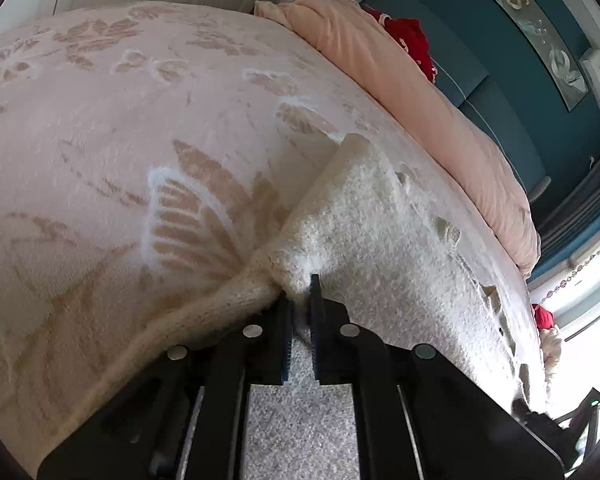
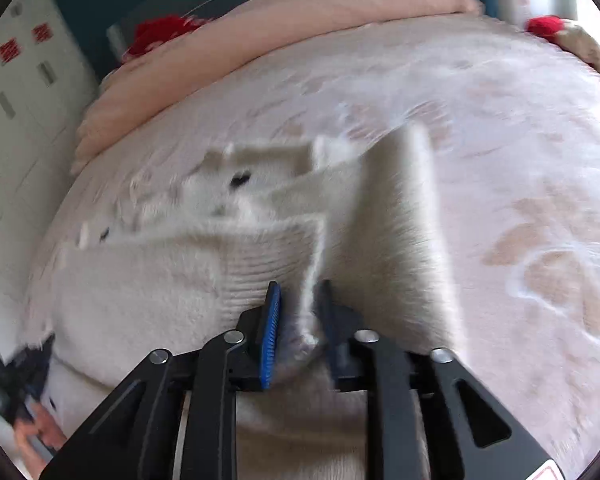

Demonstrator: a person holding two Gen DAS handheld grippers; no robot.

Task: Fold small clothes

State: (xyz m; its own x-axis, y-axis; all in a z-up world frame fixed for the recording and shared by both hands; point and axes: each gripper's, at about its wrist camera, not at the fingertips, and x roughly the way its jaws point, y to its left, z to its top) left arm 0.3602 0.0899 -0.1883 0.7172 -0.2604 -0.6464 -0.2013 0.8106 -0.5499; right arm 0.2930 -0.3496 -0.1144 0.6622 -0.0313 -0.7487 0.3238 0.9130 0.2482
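Sweater (image 1: 372, 240), cream and fluffy, lies spread on the pink leaf-patterned blanket (image 1: 140, 120) that covers the bed, with a rolled peach duvet (image 1: 420, 92) along the far edge and something red (image 1: 408, 40) behind it

Left gripper (image 1: 302, 308): jaws nearly together, pinching a bunched corner of the sweater; a ribbed strip trails off to the left of the pinch over the blanket

Right gripper (image 2: 298, 312): jaws partly apart, blue pad showing on the left one; a thin edge of the knit runs up between them. Picture is blurred, so whether the pads press on that edge cannot be told; it looks loose rather than clamped

Person's hand (image 2: 36, 432) on the left tool shows low in the right view

Step in hand, as I judge it: mid-fold, one side carried across the body, right side looks to be letting go while left holds its corner

Next move calls for: right jaws clear of the knit without dragging the fuzzy pile, then left corner laid flat and edges lined up before release. Risk: fibres snagging on the pads, pulling the fold askew
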